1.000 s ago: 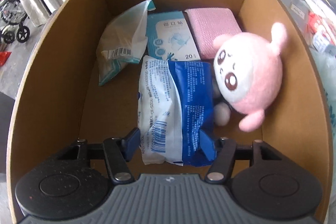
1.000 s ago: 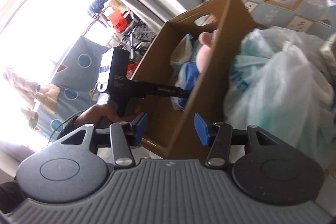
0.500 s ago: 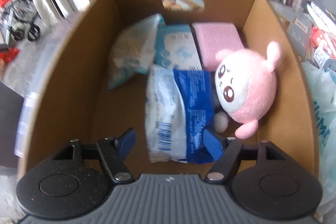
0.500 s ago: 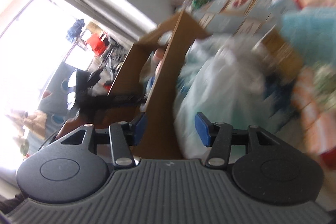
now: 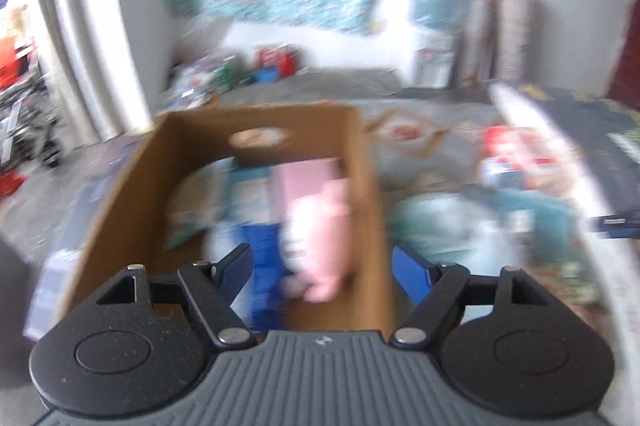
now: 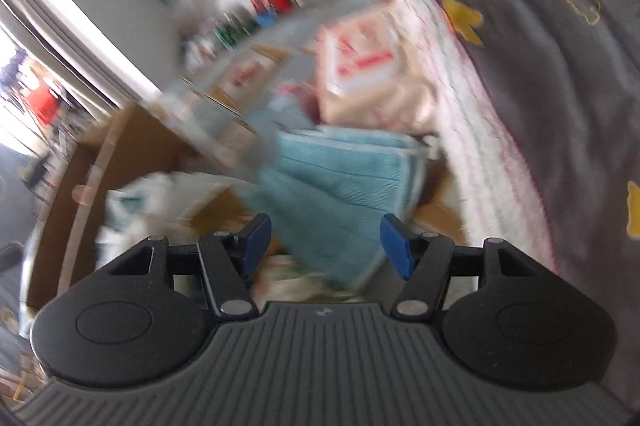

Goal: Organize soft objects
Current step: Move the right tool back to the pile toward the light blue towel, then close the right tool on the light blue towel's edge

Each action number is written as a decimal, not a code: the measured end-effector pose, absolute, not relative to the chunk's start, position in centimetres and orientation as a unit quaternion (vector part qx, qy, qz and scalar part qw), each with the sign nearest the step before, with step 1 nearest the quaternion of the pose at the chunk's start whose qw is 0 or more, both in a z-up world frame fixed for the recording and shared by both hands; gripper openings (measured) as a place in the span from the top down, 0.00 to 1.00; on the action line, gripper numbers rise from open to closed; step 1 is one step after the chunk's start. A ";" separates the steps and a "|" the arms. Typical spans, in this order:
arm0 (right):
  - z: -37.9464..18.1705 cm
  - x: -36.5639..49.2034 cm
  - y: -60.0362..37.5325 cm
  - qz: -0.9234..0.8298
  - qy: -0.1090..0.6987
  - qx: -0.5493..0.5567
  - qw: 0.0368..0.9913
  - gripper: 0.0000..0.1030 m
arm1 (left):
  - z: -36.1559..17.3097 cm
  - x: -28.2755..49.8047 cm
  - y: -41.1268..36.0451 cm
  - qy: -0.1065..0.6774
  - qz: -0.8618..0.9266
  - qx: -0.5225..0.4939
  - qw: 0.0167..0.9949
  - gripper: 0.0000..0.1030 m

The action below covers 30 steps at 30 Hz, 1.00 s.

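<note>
The left wrist view is blurred. A cardboard box (image 5: 362,186) holds a pink plush toy (image 5: 320,222), a blue and white packet (image 5: 260,254), a pink pad (image 5: 304,174) and pale packets. My left gripper (image 5: 320,260) hangs above the box's near end, its jaws opening, with nothing between the pads. My right gripper (image 6: 325,226) points down at a folded light-blue towel (image 6: 340,174); its jaws are opening too and the pads touch nothing. The box (image 6: 132,146) shows at the left of the right wrist view.
A white plastic bag (image 6: 160,202) lies between the box and the towel. A grey blanket with yellow figures (image 6: 540,66) fills the right side. A red and white carton (image 6: 360,58) sits behind the towel. Pale blue soft things (image 5: 460,226) lie right of the box.
My left gripper let go of the blue and white packet, rose and pulled back out of the box. My right gripper swung right from the box to the blue towel and opened wider.
</note>
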State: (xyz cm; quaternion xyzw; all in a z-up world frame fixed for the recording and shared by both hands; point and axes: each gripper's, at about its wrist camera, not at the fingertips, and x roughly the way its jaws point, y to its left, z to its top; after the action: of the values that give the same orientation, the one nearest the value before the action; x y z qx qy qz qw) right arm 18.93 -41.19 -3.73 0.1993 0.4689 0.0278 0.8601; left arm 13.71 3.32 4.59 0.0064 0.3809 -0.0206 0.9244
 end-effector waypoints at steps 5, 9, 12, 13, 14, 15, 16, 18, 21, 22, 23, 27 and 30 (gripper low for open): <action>-6.9 22.5 -41.9 -0.005 0.501 0.184 0.845 0.42 | 4.1 13.0 -3.7 0.358 -0.109 0.005 0.927 0.28; -8.7 24.5 -41.7 -0.013 0.514 0.175 0.840 0.43 | 2.3 13.2 -8.3 0.359 -0.152 -0.007 0.921 0.41; -9.0 25.1 -41.1 -0.006 0.507 0.158 0.847 0.42 | 0.5 13.2 -10.9 0.362 -0.167 -0.005 0.917 0.47; -9.1 25.2 -41.0 -0.004 0.505 0.156 0.849 0.43 | 0.0 13.0 -11.6 0.362 -0.168 -0.008 0.917 0.50; -9.2 25.3 -40.8 -0.002 0.502 0.153 0.851 0.43 | -0.4 13.0 -12.0 0.363 -0.171 -0.012 0.916 0.51; -9.2 25.4 -40.7 0.001 0.498 0.152 0.854 0.45 | -0.7 12.9 -12.3 0.362 -0.174 -0.016 0.916 0.52; -9.4 25.4 -40.6 0.004 0.494 0.152 0.856 0.49 | -1.0 12.8 -12.6 0.362 -0.175 -0.021 0.916 0.53; -9.7 25.4 -40.4 0.015 0.487 0.148 0.861 0.62 | -1.2 12.5 -12.8 0.361 -0.176 -0.027 0.916 0.54; -10.0 25.3 -40.7 0.024 0.481 0.160 0.861 0.86 | -1.6 12.0 -12.8 0.357 -0.173 -0.034 0.918 0.56; -10.0 25.2 -41.2 0.029 0.481 0.179 0.858 0.88 | -1.7 11.9 -12.6 0.356 -0.172 -0.039 0.918 0.56; -9.8 25.1 -41.6 0.033 0.475 0.198 0.857 0.89 | -1.7 11.8 -12.4 0.354 -0.172 -0.045 0.918 0.56; -7.2 23.8 -42.9 0.070 0.425 0.249 0.867 0.92 | -2.0 11.2 -12.0 0.353 -0.170 -0.059 0.918 0.56; -4.3 22.9 -42.8 0.084 0.397 0.258 0.877 0.94 | -2.2 11.0 -11.9 0.355 -0.174 -0.067 0.916 0.56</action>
State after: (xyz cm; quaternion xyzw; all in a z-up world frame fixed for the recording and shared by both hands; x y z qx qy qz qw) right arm 22.93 -42.79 -4.29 0.2580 0.3970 0.0842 0.8768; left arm 11.04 -11.93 -2.18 -0.0669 0.3552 -0.1744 0.9159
